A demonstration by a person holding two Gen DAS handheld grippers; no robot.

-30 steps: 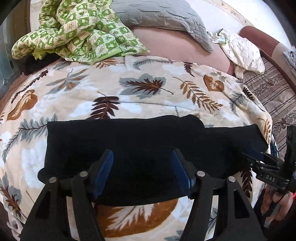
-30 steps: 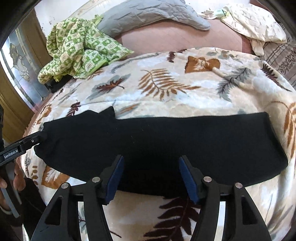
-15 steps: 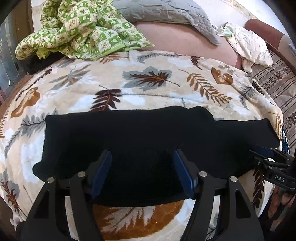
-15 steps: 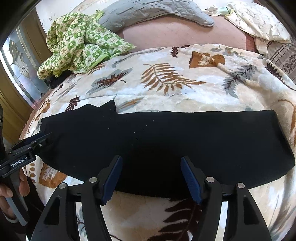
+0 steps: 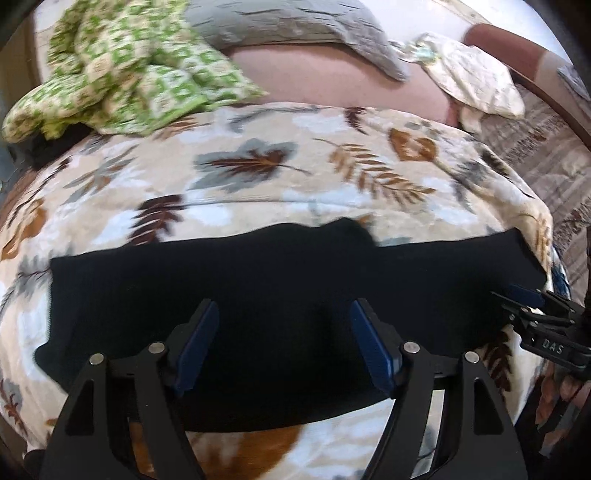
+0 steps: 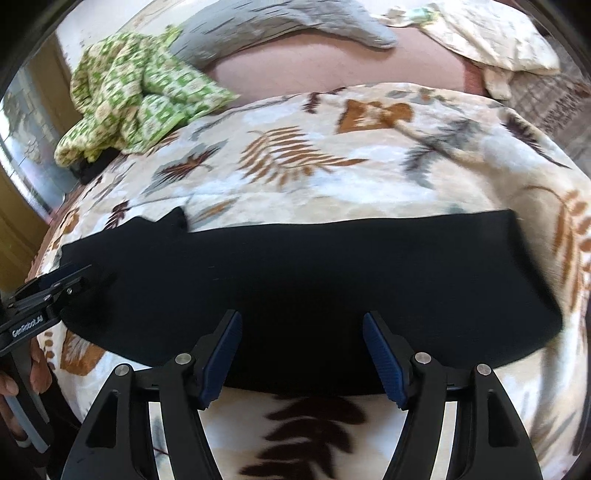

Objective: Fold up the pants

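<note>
- Pants (image 5: 280,295): black, lying flat as a long band across the near part of the blanket (image 5: 258,184); a small peak of cloth sticks up from the far edge. Same item in the right wrist view (image 6: 332,280).
- Blanket: cream with a leaf print, spread over the bed; also seen from the right (image 6: 332,155).
- Left gripper (image 5: 283,341): jaws set wide apart, blue pads facing each other above the pants' near edge, nothing between them. Contact with the cloth cannot be told. In the right wrist view it shows from the side (image 6: 70,277) at the left end of the pants.
- Right gripper (image 6: 302,354): jaws set wide apart over the near edge of the pants, nothing held. Seen from the left (image 5: 517,295) at the right end of the pants.
- Green cloth (image 5: 122,70): checked, crumpled, at the far left of the bed.
- Pillow (image 5: 295,22): grey, quilted, at the far side.
</note>
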